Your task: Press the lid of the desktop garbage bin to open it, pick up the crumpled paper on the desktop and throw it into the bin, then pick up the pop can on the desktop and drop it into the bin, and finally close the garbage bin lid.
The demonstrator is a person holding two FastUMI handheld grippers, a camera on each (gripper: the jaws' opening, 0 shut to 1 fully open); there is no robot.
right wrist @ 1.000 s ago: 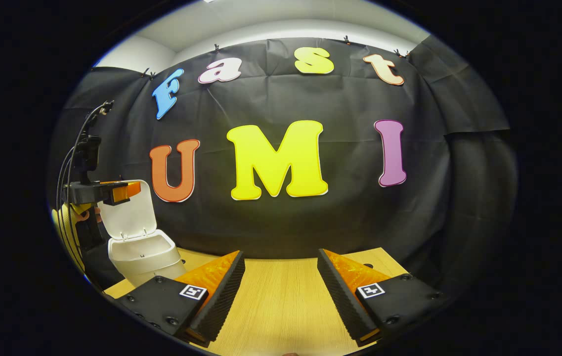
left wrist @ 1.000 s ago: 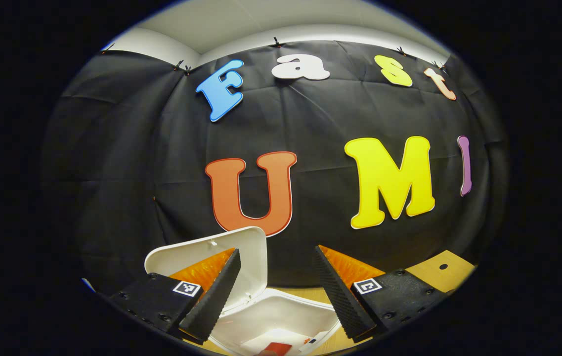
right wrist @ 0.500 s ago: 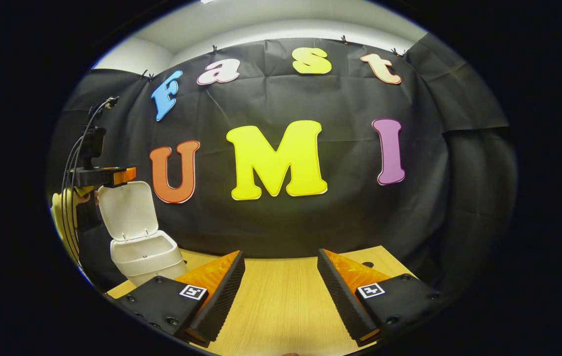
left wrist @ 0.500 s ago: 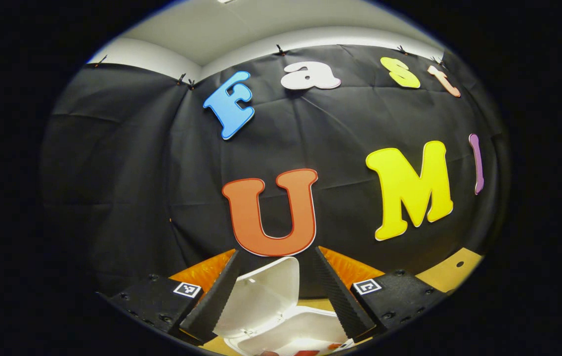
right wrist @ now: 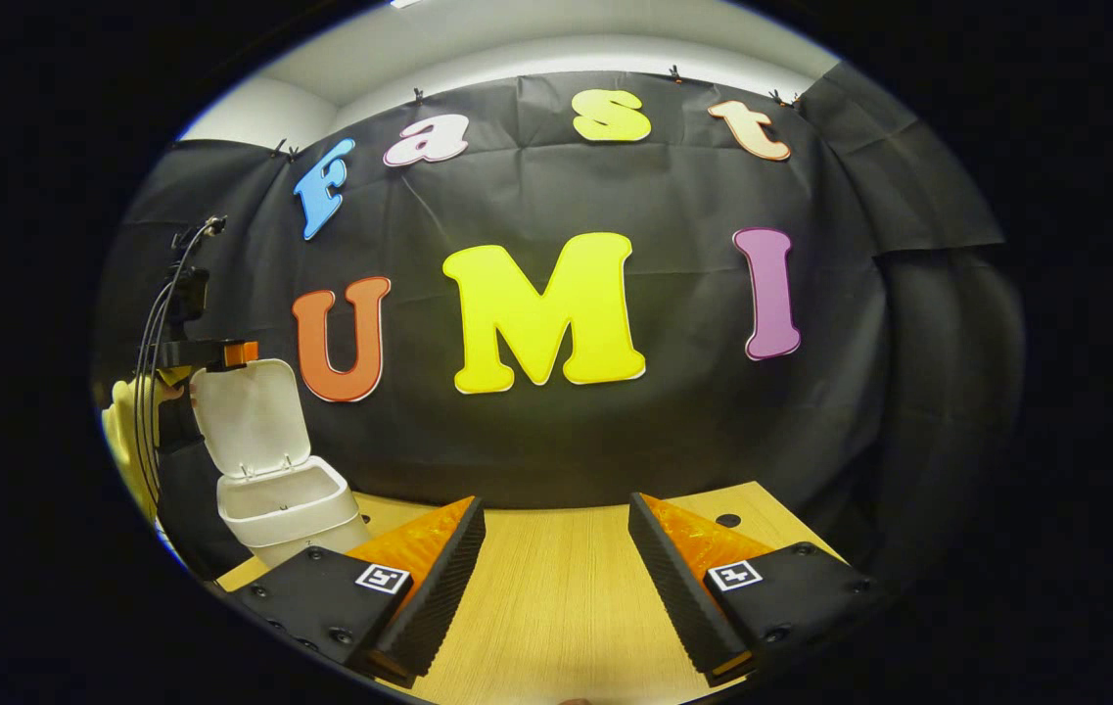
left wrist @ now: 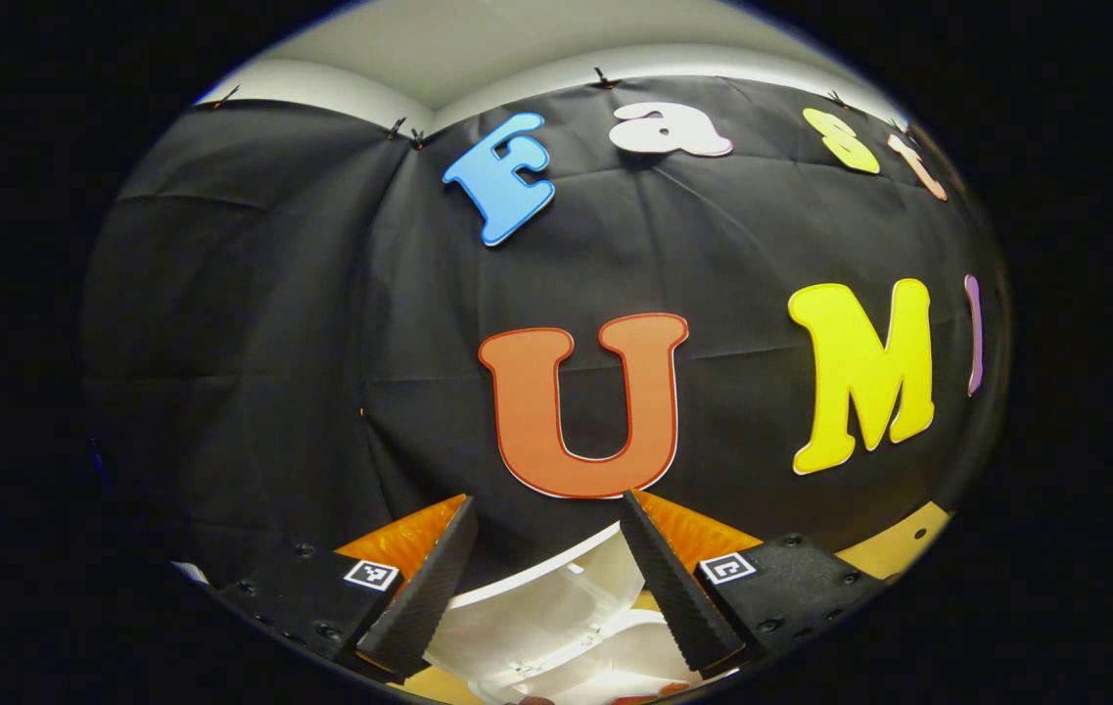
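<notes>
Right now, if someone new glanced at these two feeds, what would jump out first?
The white bin at the far left of the wooden table in the right gripper view, its lid standing up open. The left gripper hovers at the lid's top edge there; in its own view the lid sits between its open fingers. The right gripper hangs open over bare table.

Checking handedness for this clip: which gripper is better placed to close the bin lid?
Left. The left gripper sits open at the top edge of the raised lid; the right gripper hangs open over bare table, away from the bin.
</notes>
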